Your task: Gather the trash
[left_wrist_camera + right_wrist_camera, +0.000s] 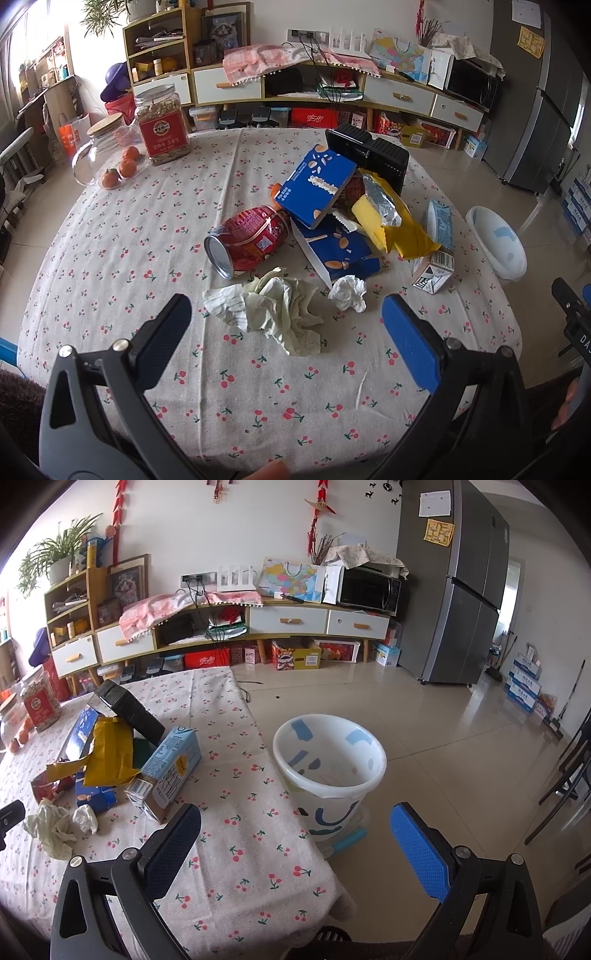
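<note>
Trash lies on the cherry-print tablecloth (184, 229): a crushed red can (247, 240), crumpled greenish paper (280, 314), a small white paper ball (349, 293), blue snack boxes (317, 184), a yellow foil wrapper (395, 225) and a light-blue milk carton (437, 243). My left gripper (286, 317) is open and empty, just in front of the crumpled paper. My right gripper (295, 836) is open and empty over the table's right edge. The white bin (328, 768) stands on the floor beside the table. The milk carton (166, 771) lies left of the right gripper.
A black box (369, 155) lies tipped behind the trash. A jar with a red label (162, 122), a glass jar (99, 147) and small oranges (122, 166) stand at the far left. A cabinet (221, 635) and fridge (454, 583) stand beyond.
</note>
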The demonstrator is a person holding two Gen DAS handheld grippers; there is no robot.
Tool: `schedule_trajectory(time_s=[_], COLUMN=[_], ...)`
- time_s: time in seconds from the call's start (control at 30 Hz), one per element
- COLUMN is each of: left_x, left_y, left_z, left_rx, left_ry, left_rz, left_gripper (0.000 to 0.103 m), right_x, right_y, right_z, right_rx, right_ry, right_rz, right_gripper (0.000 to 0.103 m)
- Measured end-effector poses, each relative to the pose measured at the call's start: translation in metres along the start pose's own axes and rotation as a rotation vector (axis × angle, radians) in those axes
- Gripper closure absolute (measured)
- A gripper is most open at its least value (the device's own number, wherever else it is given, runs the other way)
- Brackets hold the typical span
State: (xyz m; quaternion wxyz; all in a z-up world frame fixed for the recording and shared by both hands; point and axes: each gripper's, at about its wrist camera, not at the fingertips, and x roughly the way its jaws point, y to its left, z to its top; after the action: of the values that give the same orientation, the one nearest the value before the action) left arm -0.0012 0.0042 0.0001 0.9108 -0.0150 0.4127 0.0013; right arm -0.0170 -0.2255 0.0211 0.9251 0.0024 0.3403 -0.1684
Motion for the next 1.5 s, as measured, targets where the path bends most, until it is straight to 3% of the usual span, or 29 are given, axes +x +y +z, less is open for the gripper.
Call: schedule_trajectory(time_s=[1.5], left_x=[-0.0086], left_y=[-0.0055], left_z=[-0.0003], left_rx=[0.005], left_ry=[-0.041], left_rz=[0.005], left_gripper=[0.001], right_x=[-0.0033], right_y=[-0.0025], right_z=[0.0007], right_rx=[0.002], right_ry=[0.001], right_rz=[-0.008], right_gripper=[0.000])
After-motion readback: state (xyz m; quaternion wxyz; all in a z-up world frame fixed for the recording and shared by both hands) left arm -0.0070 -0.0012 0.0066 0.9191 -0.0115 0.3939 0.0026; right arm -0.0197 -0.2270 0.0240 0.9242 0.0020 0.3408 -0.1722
